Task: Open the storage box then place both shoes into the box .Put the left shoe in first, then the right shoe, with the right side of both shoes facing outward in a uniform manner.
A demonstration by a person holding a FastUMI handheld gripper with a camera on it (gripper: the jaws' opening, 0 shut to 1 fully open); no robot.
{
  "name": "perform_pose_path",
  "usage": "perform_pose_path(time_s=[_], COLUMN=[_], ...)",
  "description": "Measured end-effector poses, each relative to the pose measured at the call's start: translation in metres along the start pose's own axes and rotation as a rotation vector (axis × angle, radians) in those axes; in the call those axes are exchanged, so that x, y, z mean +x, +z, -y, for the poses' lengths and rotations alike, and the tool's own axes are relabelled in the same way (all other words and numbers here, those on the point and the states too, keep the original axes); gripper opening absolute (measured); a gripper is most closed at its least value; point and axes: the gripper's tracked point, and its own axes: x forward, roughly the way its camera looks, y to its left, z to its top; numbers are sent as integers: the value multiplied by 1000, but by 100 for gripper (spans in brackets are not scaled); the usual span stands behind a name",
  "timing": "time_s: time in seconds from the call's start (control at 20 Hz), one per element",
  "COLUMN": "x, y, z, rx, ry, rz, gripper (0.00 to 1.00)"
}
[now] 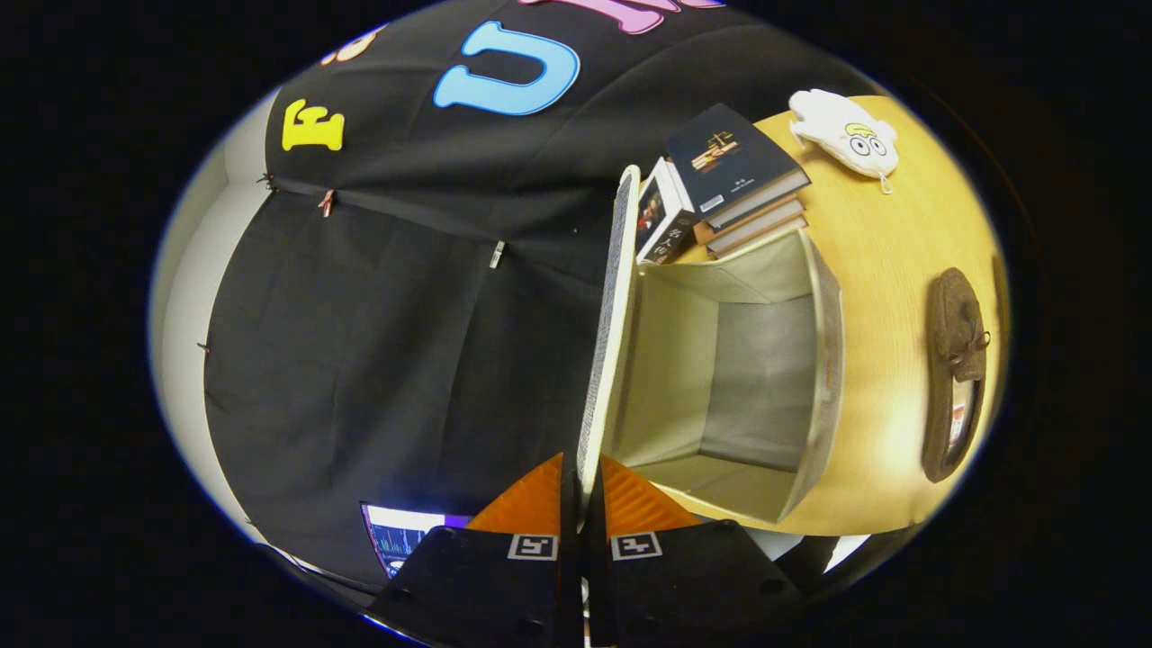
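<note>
The view is rolled on its side. The storage box (747, 387) stands open on the wooden table (891, 270), its pale inside bare. Its lid (607, 333) is swung up on edge, and my gripper (582, 490) is shut on the lid's near edge, one finger on each face. A brown shoe (956, 369) lies on the table beyond the box's far side, apart from it, with its opening toward me.
A stack of books (733, 180) sits right behind the box, with another book (661, 216) leaning by the lid. A white plush toy (846, 133) lies farther back on the table. A lit screen (400, 535) shows beside my fingers.
</note>
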Motion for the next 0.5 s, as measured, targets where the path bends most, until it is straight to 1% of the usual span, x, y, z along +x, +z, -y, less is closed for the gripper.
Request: perform_pose_path(time_s=[0.25,0.5], x=[28,77], y=[1,-13], z=[-49,-84], rx=[-123,-155], ry=[2,3], rz=[17,-9], gripper=[7,7])
